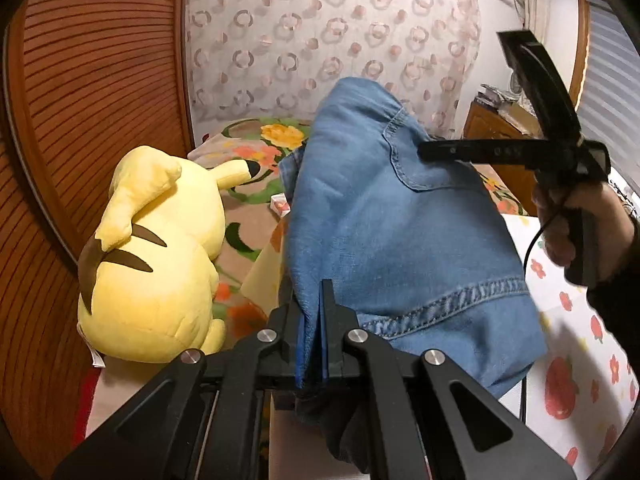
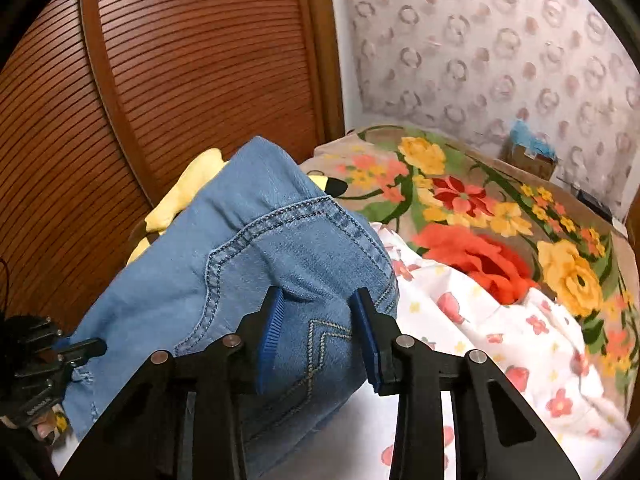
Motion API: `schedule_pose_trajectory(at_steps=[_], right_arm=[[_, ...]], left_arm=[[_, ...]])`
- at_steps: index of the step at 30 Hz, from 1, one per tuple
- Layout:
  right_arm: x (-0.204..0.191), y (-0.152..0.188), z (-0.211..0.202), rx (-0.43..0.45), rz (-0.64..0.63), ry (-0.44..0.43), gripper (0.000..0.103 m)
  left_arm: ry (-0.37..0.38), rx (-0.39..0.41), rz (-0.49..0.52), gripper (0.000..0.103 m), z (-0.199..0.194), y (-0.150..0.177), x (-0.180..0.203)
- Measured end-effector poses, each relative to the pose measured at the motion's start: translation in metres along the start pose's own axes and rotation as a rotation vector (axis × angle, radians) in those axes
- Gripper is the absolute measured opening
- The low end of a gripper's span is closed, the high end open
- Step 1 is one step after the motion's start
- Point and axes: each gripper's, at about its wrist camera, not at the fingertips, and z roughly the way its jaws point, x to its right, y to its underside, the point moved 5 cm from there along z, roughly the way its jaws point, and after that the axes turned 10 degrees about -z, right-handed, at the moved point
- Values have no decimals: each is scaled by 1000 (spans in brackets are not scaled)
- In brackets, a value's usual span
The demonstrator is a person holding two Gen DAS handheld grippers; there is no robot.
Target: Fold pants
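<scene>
Blue denim pants [image 2: 248, 272] hanging bunched between both grippers, above the white flower-print sheet [image 2: 512, 344] on the bed. Left gripper [image 1: 316, 320] clenching tight on a folded denim edge, cloth pinched between its fingers [image 1: 330, 312]. Right gripper [image 2: 320, 332] standing partly open, blue-padded fingers [image 2: 270, 332] straddling a thick denim bundle by the stitched pocket; cloth lying between them, but cannot tell whether the pads are pressing it. Sitting beside the pants on the bed: yellow plush toy [image 1: 160, 264], back turned. Lying farther back: floral blanket [image 2: 500, 208] in red, yellow and green. Standing behind: louvered wooden door [image 2: 180, 80] and ring-patterned wallpaper [image 2: 500, 40]. Showing in the left wrist view only: a hand [image 1: 576, 220] gripping the right gripper's handle, a wooden cabinet [image 1: 492, 128] with clutter, a window blind [image 1: 612, 72]. Showing in the right wrist view only: left gripper's tip biting the denim at far left, a cardboard box [image 2: 528, 156] against the wall.
</scene>
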Motion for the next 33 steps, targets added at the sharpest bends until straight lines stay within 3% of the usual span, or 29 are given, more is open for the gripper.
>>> schedule_pose_trajectory(at_steps=[3, 9, 16, 19, 23, 25, 30, 32, 33], right_arm=[[6, -7, -17, 38, 44, 8, 37], [-16, 27, -103, 132, 16, 47, 37], [-75, 73, -203, 173, -20, 107, 37], [-99, 92, -250, 202, -19, 119, 37], [-125, 125, -299, 235, -16, 130, 37], [-134, 143, -322, 251, -7, 135, 37], [-146, 171, -354, 272, -5, 163, 37], [-151, 182, -370, 283, 8, 171, 37], [-153, 188, -379, 289, 13, 183, 37]], left_arm=[[-11, 14, 2, 6, -9, -1, 1], [-11, 75, -69, 8, -52, -6, 0], [-17, 153, -14, 12, -114, 0, 31], [-6, 175, 5, 23, -135, 6, 45], [17, 198, 36, 27, -162, 16, 69], [35, 208, 53, 41, -172, 21, 82], [66, 229, 111, 49, -188, 32, 113], [82, 236, 119, 66, -194, 36, 124], [91, 244, 123, 79, -197, 38, 128]])
